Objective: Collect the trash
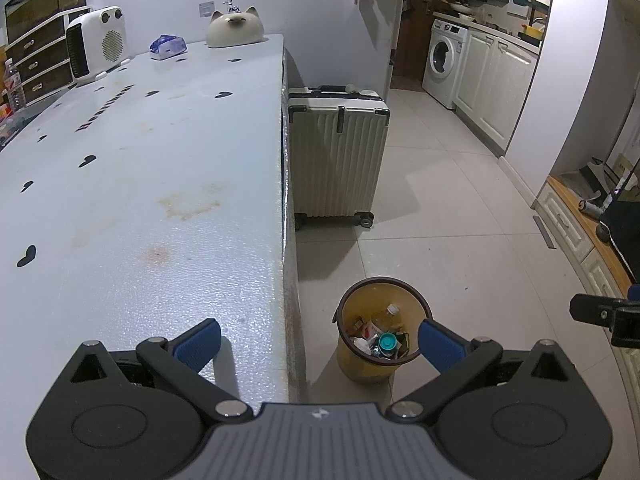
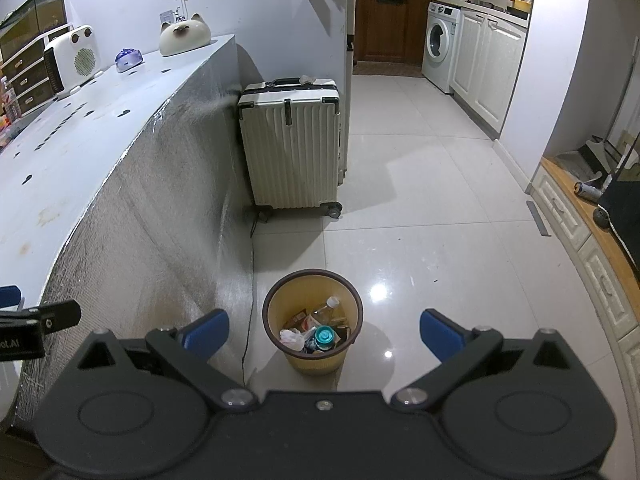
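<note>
Hovering grippers: left gripper [image 1: 320, 344] hangs over the table's near corner, blue-padded fingers spread wide, nothing between them; right gripper [image 2: 324, 334] hangs above the floor, fingers likewise spread and empty.
Trash bin: yellow-brown trash bin [image 1: 356, 368] with a dark rim stands on the floor just beside the table's corner, below and between both grippers.
Trash: inside the bin lie a clear bottle [image 2: 330, 308], a teal-capped container [image 2: 324, 337], crumpled white plastic [image 2: 292, 338] and other scraps too small to tell.
Surface: table [image 1: 140, 200] has a pale blue cover, stained brownish in patches and scattered with small dark marks; its side is silvery and textured.
On the table, far end: white heater [image 1: 98, 42], blue-white tissue pack [image 1: 168, 46], cat-faced ornament [image 1: 235, 27], brown drawer unit [image 1: 38, 62].
Room: glossy light tiled floor [image 2: 420, 220]; ribbed cream suitcase [image 2: 292, 144] upright against the table's far end; washing machine [image 2: 440, 46] and white cabinets [image 2: 490, 64] beyond; wooden door [image 2: 390, 20] at the back.
</note>
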`<state>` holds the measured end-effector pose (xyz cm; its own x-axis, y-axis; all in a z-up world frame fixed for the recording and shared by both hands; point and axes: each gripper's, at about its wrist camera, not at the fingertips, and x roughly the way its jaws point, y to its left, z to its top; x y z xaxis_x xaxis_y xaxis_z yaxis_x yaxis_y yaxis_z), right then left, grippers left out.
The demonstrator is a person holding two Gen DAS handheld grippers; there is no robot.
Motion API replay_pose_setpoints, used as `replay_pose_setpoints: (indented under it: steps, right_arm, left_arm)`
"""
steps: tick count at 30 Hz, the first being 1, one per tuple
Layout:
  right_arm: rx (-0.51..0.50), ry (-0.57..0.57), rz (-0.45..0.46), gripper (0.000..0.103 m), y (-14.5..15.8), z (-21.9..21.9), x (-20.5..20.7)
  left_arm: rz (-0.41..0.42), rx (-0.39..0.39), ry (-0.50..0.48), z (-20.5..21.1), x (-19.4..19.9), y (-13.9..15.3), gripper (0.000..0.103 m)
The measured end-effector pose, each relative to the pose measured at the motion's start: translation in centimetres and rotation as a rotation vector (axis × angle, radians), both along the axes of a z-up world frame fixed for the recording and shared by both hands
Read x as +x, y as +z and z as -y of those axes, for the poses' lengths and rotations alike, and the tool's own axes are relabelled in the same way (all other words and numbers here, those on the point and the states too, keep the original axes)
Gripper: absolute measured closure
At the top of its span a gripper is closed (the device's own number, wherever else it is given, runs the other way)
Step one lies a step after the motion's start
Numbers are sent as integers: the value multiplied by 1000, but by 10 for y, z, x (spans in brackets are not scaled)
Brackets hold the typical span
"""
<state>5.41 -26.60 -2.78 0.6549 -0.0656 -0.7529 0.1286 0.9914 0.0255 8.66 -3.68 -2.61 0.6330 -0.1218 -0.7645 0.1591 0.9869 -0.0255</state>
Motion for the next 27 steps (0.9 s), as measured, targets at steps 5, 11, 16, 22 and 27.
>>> replay_pose_setpoints:
  steps: [5, 11, 16, 22, 27]
  right_arm:
    - [1, -1, 0, 0, 0, 0, 0]
    - [0, -3, -2, 0, 0, -1, 0]
    - [0, -6, -6, 0, -1, -1, 0]
    - [2, -8, -5, 0, 0, 0, 0]
    - [2, -9, -6, 0, 0, 0, 0]
  left_arm:
    - [0, 1, -1, -1, 1, 1, 0]
    - [0, 1, 0, 0, 1, 1, 0]
    - [-1, 1, -1, -1, 1, 1, 0]
    - [-1, 1, -1, 0, 1, 1, 0]
    - [-1, 0, -1, 0, 1, 1, 0]
